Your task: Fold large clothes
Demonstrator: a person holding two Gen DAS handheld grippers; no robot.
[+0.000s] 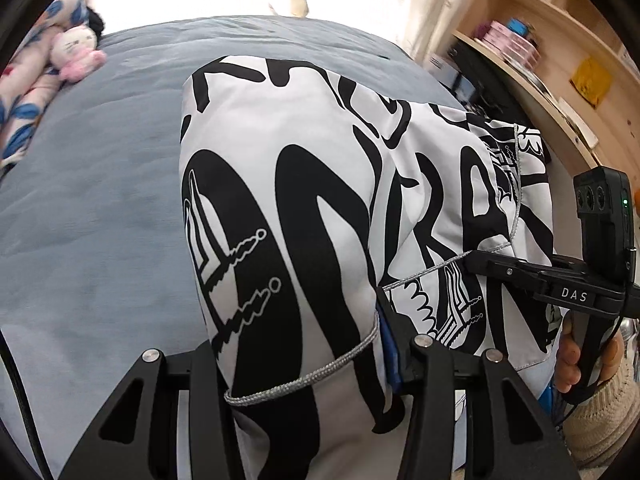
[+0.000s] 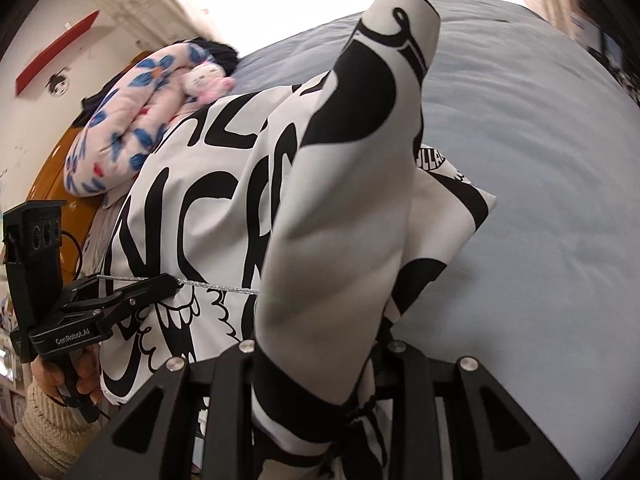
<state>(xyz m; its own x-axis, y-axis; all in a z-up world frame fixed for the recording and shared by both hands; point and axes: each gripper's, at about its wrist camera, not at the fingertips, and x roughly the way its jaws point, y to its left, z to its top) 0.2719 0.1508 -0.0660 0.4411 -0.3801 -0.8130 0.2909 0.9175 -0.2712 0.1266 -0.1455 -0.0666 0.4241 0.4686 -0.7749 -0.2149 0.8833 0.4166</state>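
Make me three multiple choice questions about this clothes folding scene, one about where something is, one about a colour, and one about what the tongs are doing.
1. Where does the plush toy lie?
A. on the shelf
B. at the far side of the bed, beside the flowered pillow
C. on the garment

2. What colours is the garment?
A. black and white
B. red and yellow
C. plain blue

3. What state are the left tongs and right tongs in?
A. both open, clear of the cloth
B. one shut, one lying on the bed
C. both shut on the garment

Answers: B, the toy rests by the flowered pillow on the grey-blue bed; A, bold black print on white cloth; C, cloth runs between the fingers of each.
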